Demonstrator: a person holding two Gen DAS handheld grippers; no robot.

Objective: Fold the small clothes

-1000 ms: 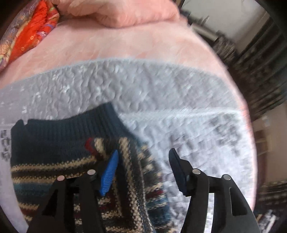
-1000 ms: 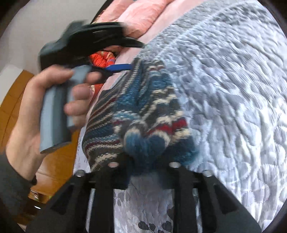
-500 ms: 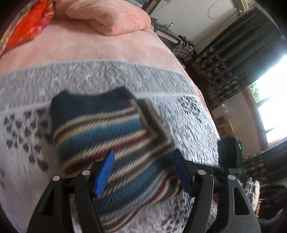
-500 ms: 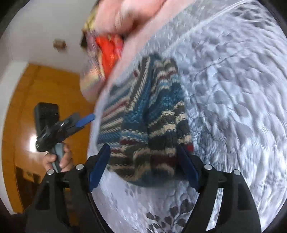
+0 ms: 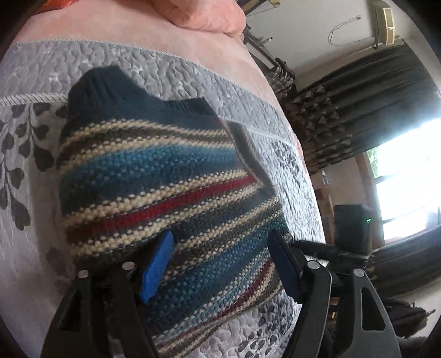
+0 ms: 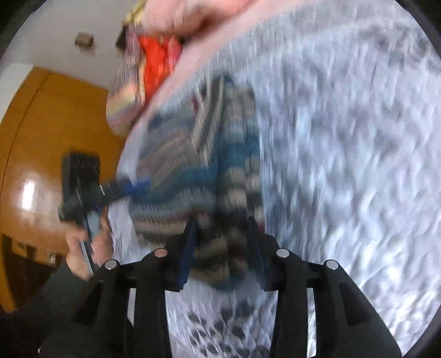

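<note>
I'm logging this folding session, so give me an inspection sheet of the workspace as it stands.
Surface: grey quilted bedspread with leaf print, over a pink blanket.
Job's things: striped knit sweater lying on the bedspread, dark ribbed edge away from the left camera.
Clutter: pink pillow; red patterned fabric at the bed's edge.
Grippers: left tongs open over the sweater; right tongs astride its near end, view too blurred to judge grip.
Cables: wire on the far wall.
Surroundings: dark curtains, bright window, wooden door.
</note>
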